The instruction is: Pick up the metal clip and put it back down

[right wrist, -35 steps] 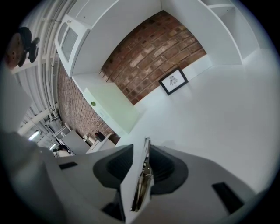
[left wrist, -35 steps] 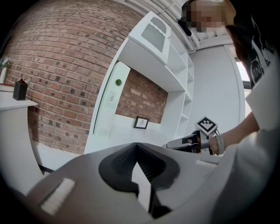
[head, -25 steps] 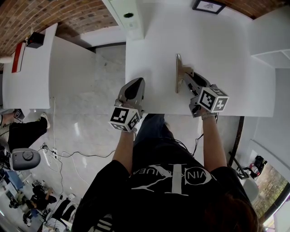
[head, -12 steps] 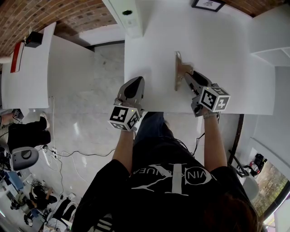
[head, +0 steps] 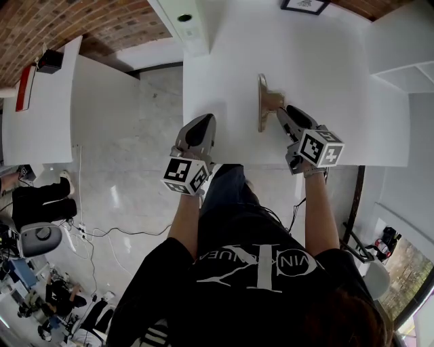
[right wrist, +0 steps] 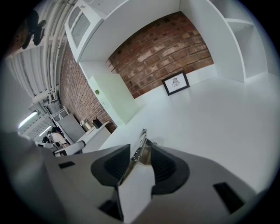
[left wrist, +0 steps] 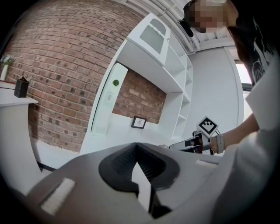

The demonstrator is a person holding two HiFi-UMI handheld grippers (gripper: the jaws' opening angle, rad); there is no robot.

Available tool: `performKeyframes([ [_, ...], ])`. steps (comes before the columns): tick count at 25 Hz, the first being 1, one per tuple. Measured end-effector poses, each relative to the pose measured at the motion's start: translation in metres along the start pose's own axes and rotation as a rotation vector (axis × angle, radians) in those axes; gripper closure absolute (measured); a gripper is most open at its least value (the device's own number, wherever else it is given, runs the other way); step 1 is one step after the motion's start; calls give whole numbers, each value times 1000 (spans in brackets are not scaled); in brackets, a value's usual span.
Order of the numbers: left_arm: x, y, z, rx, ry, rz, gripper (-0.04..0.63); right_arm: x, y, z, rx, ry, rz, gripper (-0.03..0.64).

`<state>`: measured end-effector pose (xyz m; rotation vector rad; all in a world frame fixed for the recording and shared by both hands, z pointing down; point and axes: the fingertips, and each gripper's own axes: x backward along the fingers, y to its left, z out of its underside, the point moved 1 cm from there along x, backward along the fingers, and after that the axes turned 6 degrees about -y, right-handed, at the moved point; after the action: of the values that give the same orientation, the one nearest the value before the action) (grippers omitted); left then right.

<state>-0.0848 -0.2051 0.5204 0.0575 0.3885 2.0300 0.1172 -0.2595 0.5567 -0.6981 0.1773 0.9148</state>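
Note:
The metal clip [head: 260, 103] lies on the white table [head: 325, 74], a thin brass-coloured strip on edge with a short tab toward my right gripper [head: 283, 112]. In the right gripper view the clip [right wrist: 141, 144] stands in the gap at the tips of the right gripper [right wrist: 140, 151]. Its jaws have just been opening, and the pads do not press on the clip. My left gripper [head: 202, 122] rests near the table's front edge, left of the clip. Its jaws [left wrist: 137, 146] meet at the tips with nothing between them.
A framed picture [head: 303, 5] leans at the table's back against the brick wall. A tall white panel [head: 183, 24] stands at the back left and white shelving [head: 400, 54] at the right. Another white table [head: 41, 101] lies further left across a floor gap.
The right gripper's jaws have spread, and the clip now sits free between their tips on the table. The left gripper has not moved.

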Motion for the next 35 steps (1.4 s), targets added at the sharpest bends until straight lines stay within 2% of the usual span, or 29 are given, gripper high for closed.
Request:
performKeyframes([
  [5,3,-10,-4,-13,-8,10,606,13,1,-4,21,-24,13,494],
  [14,13,-25,-15,-36,-31,8,606,40,9,-14,52,-69,8,577],
  [35,54,-44,-47,-93,-115,-30,606,102,43,-43,199,-220,21,603],
])
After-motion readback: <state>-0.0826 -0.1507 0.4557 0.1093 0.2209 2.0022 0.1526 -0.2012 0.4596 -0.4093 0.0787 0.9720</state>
